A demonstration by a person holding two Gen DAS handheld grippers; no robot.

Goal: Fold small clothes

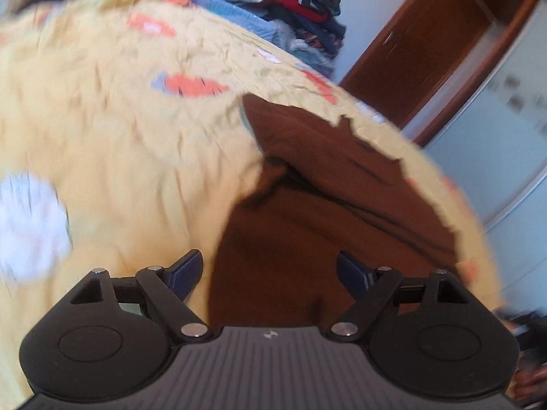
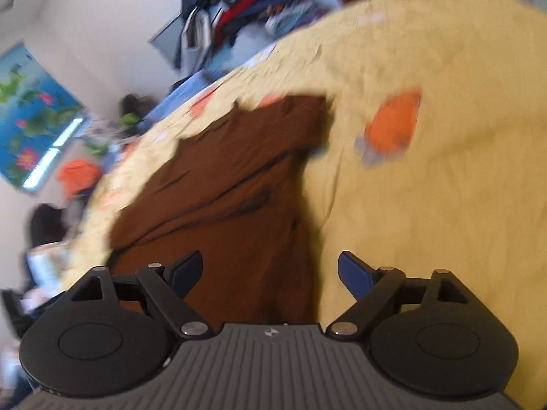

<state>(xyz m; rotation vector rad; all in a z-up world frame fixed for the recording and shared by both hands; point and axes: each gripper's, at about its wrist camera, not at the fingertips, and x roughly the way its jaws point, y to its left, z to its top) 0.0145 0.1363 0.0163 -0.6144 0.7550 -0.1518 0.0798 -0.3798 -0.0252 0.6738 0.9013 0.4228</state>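
A brown garment (image 1: 307, 188) lies rumpled on a yellow bedspread (image 1: 119, 130) printed with orange shapes. In the left wrist view my left gripper (image 1: 268, 271) hovers over the garment's near left edge, jaws wide apart and nothing between the blue pads. The right wrist view shows the same brown garment (image 2: 222, 184) on the yellow bedspread (image 2: 444, 205), with my right gripper (image 2: 270, 273) above its near right edge, open and holding nothing. Both pictures are blurred by motion.
A heap of mixed clothes (image 1: 297, 3) is piled at the far side of the bed, also seen as the clothes heap (image 2: 236, 3). A brown wooden door (image 1: 420, 54) stands right. A flowered wall poster (image 2: 30, 116) hangs left. A white patch (image 1: 30, 225) marks the bedspread.
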